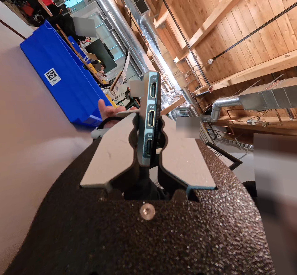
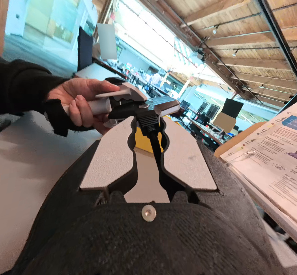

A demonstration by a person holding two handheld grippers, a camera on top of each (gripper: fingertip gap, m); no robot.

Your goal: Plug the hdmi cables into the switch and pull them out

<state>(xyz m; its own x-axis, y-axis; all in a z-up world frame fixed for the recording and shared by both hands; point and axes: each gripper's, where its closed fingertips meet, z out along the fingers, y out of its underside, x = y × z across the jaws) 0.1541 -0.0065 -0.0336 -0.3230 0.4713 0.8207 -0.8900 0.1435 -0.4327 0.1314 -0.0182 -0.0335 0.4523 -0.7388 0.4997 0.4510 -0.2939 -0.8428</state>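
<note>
In the left wrist view my left gripper [image 1: 148,117] is shut on the HDMI switch [image 1: 151,106], a slim grey box held on edge. Its three numbered ports face the camera and are empty. The right gripper's finger and a hand [image 1: 109,111] show just behind the switch. In the right wrist view my right gripper [image 2: 147,120] is shut on the ribbed boot of a black HDMI cable [image 2: 147,120]. The cable's plug meets the near edge of the switch [image 2: 162,103], which the left gripper [image 2: 127,99] holds from the left. How deep the plug sits is hidden.
A blue bin [image 1: 64,77] stands on the white table [image 1: 32,138] at the left. A yellow bin [image 2: 143,143] lies below the switch. A printed sheet on a stand [image 2: 265,154] is close on the right. A black-framed sign [image 1: 225,156] lies to the right.
</note>
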